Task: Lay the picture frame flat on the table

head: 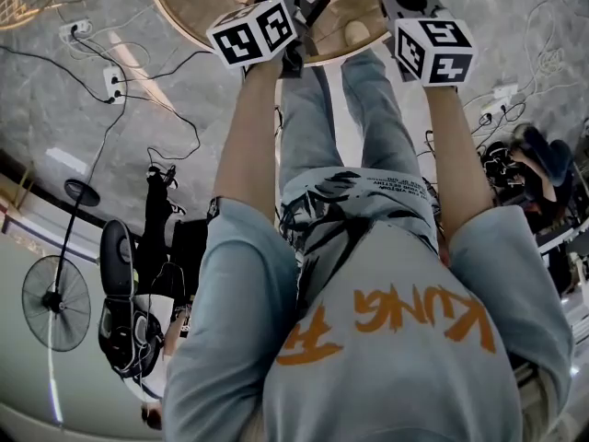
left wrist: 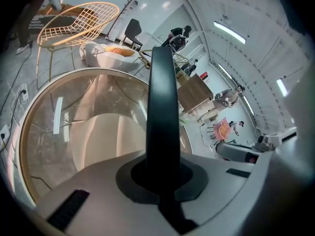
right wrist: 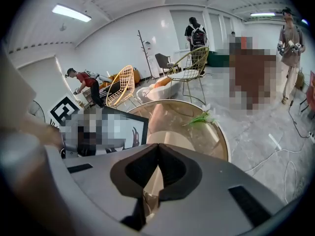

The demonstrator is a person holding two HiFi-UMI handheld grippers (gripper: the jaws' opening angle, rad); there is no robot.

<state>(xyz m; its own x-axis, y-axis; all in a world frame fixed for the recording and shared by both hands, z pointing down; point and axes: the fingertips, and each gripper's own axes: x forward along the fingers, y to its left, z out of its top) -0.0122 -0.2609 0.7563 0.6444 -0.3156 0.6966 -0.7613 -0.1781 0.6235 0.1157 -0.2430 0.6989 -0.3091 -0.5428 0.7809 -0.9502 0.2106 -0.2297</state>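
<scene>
Your left claw [left wrist: 162,181] is clamped on the side edge of the picture frame [right wrist: 132,132], which stands upright over the near side of the round glass-topped bench [right wrist: 194,141]; whether its bottom edge touches the glass, you cannot tell. Your right claw [right wrist: 153,173] has its jaws together on nothing. The frame looks stiff and light, and its front is probably fragile, so grip only the black border. Expect it to slide on the hard, slick glass. A flower sprig [right wrist: 203,118] lies well apart from it.
</scene>
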